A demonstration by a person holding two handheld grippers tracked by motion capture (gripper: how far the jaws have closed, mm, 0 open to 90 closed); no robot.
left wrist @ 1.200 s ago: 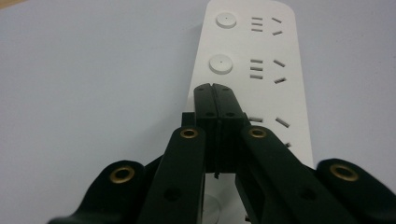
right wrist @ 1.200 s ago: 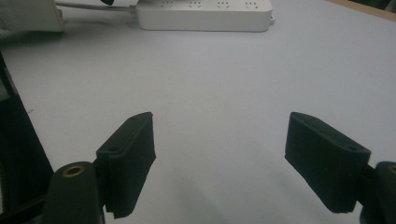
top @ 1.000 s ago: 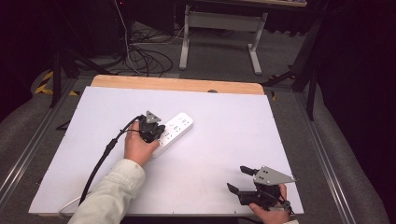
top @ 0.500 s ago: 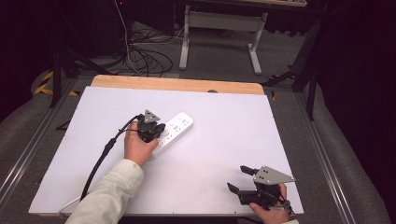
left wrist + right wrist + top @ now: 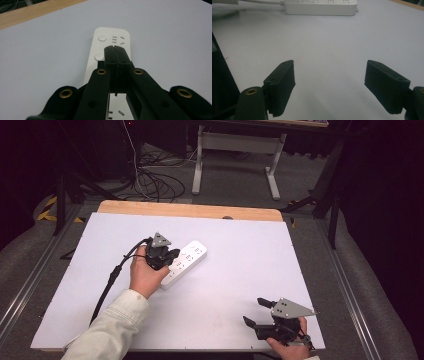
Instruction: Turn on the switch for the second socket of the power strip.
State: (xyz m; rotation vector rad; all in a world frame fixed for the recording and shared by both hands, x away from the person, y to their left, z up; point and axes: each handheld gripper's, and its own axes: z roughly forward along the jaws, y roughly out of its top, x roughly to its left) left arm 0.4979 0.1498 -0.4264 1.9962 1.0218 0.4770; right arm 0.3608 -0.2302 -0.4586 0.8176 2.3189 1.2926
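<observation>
A white power strip (image 5: pixel 186 261) lies slantwise near the middle of the white table top (image 5: pixel 250 265). My left gripper (image 5: pixel 173 255) hovers over the strip's near half, its jaws shut with nothing between them. In the left gripper view the closed pads (image 5: pixel 115 48) point along the strip (image 5: pixel 110 38), past two round buttons and socket slots. My right gripper (image 5: pixel 256 311) rests near the table's front right edge, open and empty. In the right gripper view its pads (image 5: pixel 284 73) stand wide apart over bare table, with the strip (image 5: pixel 319 6) far ahead.
A wooden strip (image 5: pixel 190 210) borders the table's far edge. Beyond it on the floor lie dark cables (image 5: pixel 150 180) and a grey metal stand (image 5: pixel 235 145). Metal rails run along both sides of the table. A black cable trails from the left gripper toward the front.
My left gripper has risen slightly above the power strip, jaws still shut. The right gripper has stayed put.
</observation>
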